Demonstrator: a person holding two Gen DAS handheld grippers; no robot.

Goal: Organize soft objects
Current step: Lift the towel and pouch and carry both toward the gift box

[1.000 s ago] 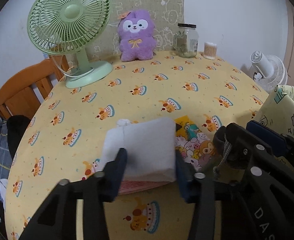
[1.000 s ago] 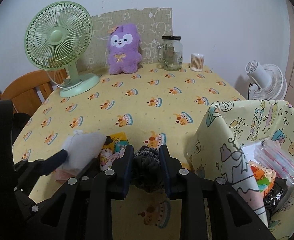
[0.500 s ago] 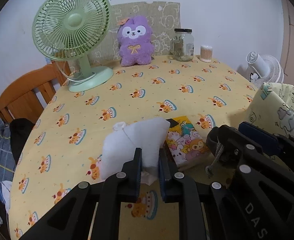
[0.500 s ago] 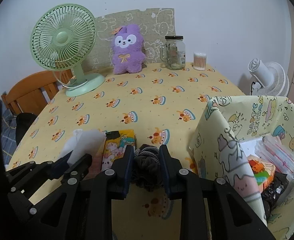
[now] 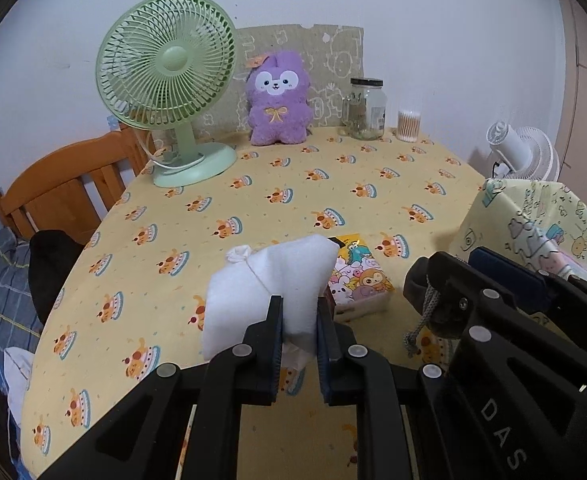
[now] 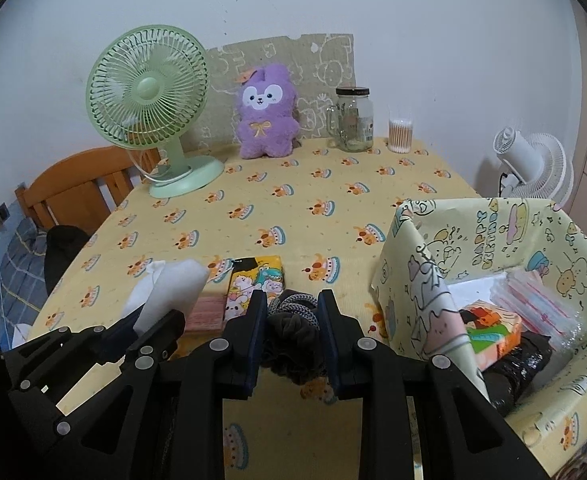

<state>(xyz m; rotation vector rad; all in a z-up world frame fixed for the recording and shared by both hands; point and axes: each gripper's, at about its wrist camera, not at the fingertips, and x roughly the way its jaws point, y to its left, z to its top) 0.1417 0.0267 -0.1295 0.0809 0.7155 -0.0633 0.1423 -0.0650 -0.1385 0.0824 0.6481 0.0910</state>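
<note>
Item: your left gripper (image 5: 299, 320) was clamped nearly closed on a white pouch (image 5: 267, 280), soft, puffy, knotted at one corner, lifted off the tablecloth (image 5: 293, 184).

Item: your right gripper (image 6: 291, 320) pinched a dark fuzzy bundle with grey braided cord (image 6: 293, 320), beside the printed storage box (image 6: 489, 236).

Risk: you gripped the pouch by one edge only; it could have slipped. The dangling cord could have snagged the box's floppy, glossy rim.
</note>
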